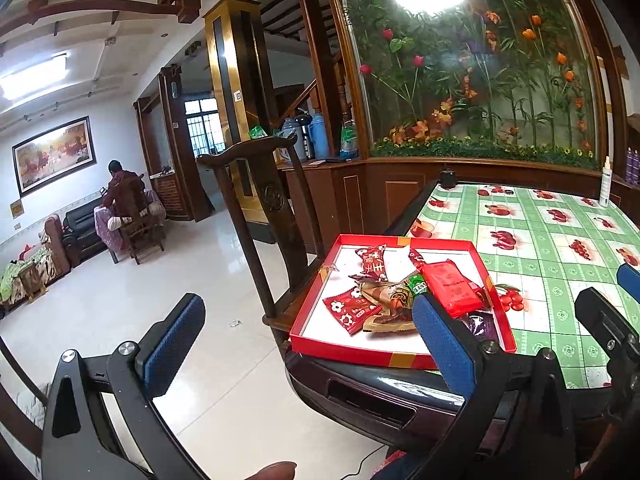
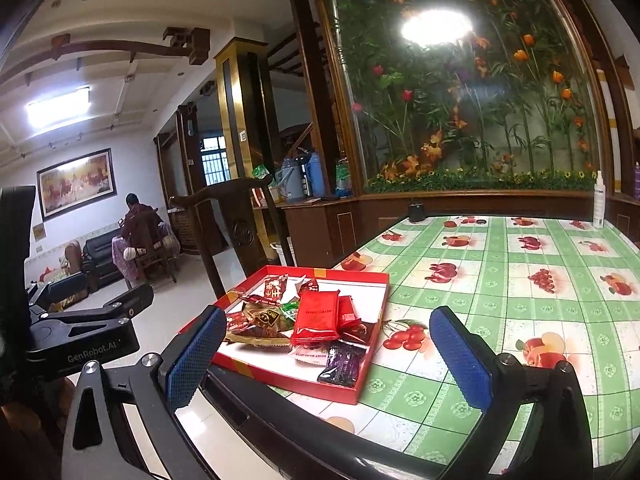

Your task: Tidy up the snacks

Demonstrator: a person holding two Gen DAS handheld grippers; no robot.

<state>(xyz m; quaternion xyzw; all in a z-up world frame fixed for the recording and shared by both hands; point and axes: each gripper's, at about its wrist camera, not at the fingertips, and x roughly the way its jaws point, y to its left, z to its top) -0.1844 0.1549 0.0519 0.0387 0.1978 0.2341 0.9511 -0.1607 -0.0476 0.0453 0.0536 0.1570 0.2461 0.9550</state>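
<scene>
Snacks (image 2: 316,316) lie heaped in a red tray (image 2: 372,364) at the table's (image 2: 520,280) corner, just ahead of both wide-open, empty grippers: left (image 1: 308,344), right (image 2: 328,356).

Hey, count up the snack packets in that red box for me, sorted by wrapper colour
In the red box, as far as the pile lets me see:
Red packets: 6
Brown or gold packets: 2
Green packets: 1
Purple packets: 1
White packets: 1
Total: 11; overlaps may hide others.
</scene>
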